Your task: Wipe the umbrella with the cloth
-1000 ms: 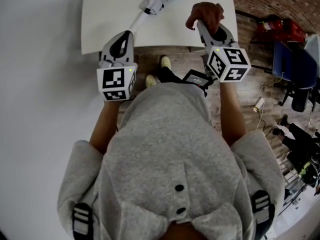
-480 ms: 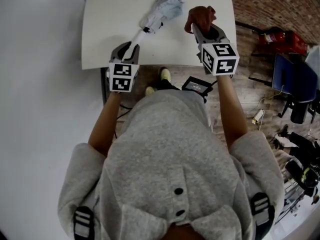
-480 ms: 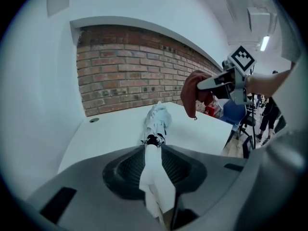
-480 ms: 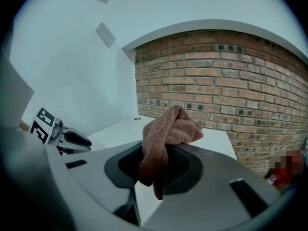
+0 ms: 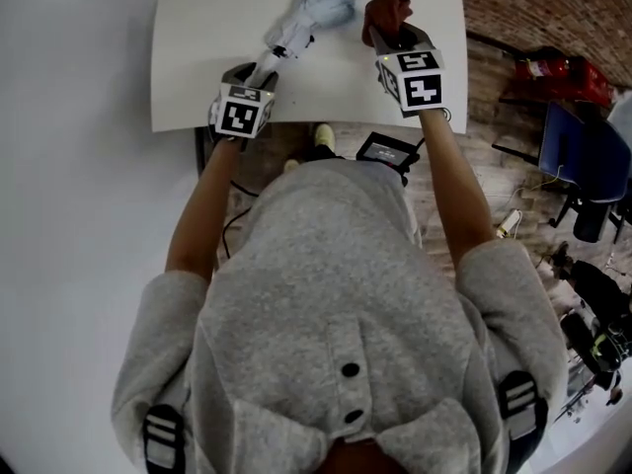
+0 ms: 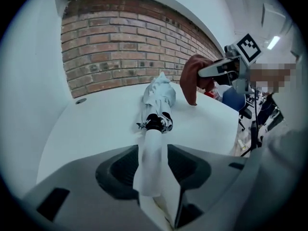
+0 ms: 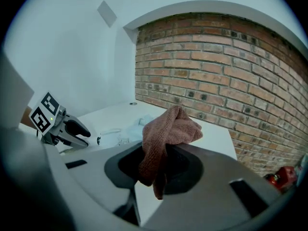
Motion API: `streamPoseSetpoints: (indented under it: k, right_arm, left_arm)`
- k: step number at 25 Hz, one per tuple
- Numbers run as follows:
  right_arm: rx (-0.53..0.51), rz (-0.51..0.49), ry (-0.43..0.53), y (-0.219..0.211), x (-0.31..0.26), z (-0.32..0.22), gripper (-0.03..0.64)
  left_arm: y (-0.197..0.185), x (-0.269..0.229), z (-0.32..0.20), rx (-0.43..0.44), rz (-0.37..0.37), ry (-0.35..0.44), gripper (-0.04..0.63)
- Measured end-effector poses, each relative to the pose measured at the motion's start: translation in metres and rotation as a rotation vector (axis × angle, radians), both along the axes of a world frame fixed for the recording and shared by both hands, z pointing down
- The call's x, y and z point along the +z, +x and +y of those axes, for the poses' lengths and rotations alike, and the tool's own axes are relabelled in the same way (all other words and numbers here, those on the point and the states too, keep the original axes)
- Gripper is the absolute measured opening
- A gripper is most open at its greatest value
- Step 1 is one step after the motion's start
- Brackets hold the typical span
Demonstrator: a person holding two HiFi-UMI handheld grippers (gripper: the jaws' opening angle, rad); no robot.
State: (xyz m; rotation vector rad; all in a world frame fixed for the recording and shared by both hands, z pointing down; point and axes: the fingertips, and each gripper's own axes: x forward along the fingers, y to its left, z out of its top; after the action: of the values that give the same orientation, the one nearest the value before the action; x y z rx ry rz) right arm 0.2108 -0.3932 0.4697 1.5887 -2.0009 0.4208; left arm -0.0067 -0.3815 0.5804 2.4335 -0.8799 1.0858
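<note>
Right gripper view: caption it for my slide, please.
Right claw clamps a reddish-brown cloth over the white table, brick wall behind.

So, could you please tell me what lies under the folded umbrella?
Only the white table shows beneath the umbrella, whose canopy end rests on it. The tabletop directly under the fabric is covered.

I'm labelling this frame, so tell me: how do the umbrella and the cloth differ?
The umbrella is pale and folded long; the cloth is reddish-brown and bunched. The umbrella lies on the table, its white handle loose between the left claw's jaws, which have just been opening; the cloth is clamped in the right claw. Both are over the table, side by side.
</note>
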Motion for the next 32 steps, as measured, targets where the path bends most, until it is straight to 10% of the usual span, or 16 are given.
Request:
streamPoseSetpoints:
  k: [8, 32]
  right_arm:
    - [-0.019, -0.009, -0.033, 0.003, 0.028, -0.012, 0.089]
    - [-0.084, 0.004, -0.09, -0.013, 0.058, -0.033, 0.089]
  left_arm:
    - [0.005, 0.039, -0.008, 0.002, -0.107, -0.032, 0.181]
    - [0.008, 0.031, -0.009, -0.013, -0.06, -0.07, 0.164]
